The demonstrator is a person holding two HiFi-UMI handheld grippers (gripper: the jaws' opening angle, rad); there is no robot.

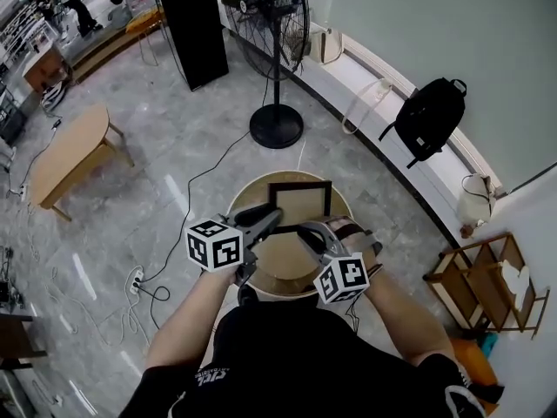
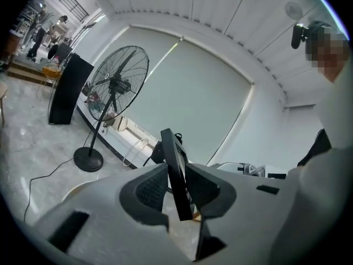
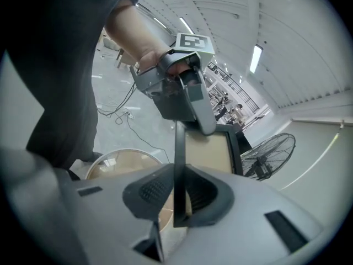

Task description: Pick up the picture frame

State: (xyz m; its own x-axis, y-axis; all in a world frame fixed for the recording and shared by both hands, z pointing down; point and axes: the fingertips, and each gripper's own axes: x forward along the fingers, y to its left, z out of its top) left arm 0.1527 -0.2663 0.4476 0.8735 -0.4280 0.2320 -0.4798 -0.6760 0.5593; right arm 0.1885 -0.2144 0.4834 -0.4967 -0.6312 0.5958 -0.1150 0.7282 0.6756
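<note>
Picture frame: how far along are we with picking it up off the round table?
Done: the black-edged picture frame with a beige panel is gripped on two sides; the left gripper and the right gripper each clamp an edge. In hand: it appears to hang clear of the round tan table, roughly upright. Left: little, perhaps only lifting it further; where it goes isn't shown.

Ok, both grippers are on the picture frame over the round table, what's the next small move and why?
Probably lift both hands together, straight up, holding the picture frame level. The left gripper pinches one edge and the right gripper another, with the round table beneath; uneven motion could twist it loose.
</note>
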